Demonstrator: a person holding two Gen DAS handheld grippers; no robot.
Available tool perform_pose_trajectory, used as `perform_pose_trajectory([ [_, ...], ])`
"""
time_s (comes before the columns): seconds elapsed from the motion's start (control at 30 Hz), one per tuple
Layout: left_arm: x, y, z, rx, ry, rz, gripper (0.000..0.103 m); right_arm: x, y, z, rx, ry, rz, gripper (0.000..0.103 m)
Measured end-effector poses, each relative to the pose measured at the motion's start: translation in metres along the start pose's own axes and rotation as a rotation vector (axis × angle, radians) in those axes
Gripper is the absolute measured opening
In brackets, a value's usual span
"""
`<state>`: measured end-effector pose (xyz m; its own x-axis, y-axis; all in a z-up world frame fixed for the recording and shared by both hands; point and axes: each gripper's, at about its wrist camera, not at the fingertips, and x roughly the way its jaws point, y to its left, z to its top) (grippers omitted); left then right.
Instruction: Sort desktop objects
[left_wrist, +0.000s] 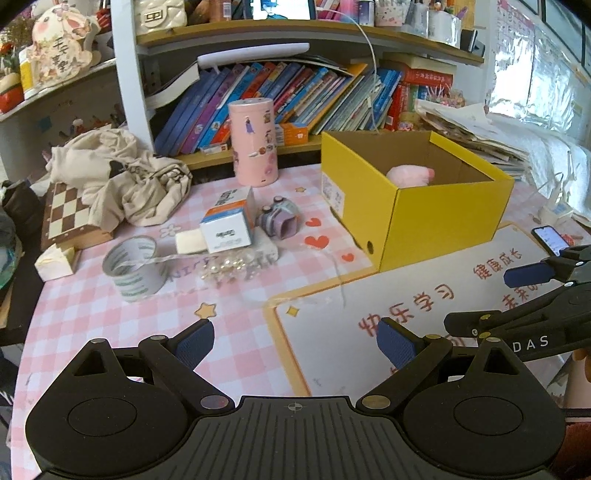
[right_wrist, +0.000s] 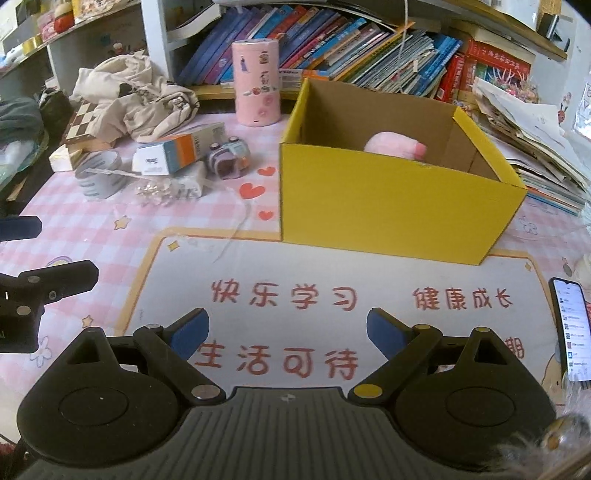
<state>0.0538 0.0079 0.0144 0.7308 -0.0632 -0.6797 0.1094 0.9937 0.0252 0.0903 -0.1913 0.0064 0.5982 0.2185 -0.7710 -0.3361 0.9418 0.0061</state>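
Table (right_wrist: 74, 229) cluttered at 10 o'clock; yellow box (right_wrist: 388, 206) holds a pink toy (right_wrist: 395, 146), likely the sorting bin. Left claw (left_wrist: 295, 343) and right claw (right_wrist: 288, 332) both spread wide, empty.

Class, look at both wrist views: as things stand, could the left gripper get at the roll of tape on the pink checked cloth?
Probably yes. The left gripper is open and empty, and only bare cloth lies between it and the roll of tape. A loose strip trails off the roll toward the small cartons.
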Motion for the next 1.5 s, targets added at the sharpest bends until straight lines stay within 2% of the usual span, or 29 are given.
perform_pose_trajectory([
  [0.57, -0.003, 0.027, -0.018, -0.028, 0.036, 0.002, 0.096, 0.01, 0.038, -0.004, -0.053, 0.045, 0.013, 0.093],
  [1.5, 0.0, 0.039, -0.021, -0.042, 0.049, 0.004, 0.096, 0.017, 0.049, 0.001, -0.081, 0.051, 0.02, 0.093],
])
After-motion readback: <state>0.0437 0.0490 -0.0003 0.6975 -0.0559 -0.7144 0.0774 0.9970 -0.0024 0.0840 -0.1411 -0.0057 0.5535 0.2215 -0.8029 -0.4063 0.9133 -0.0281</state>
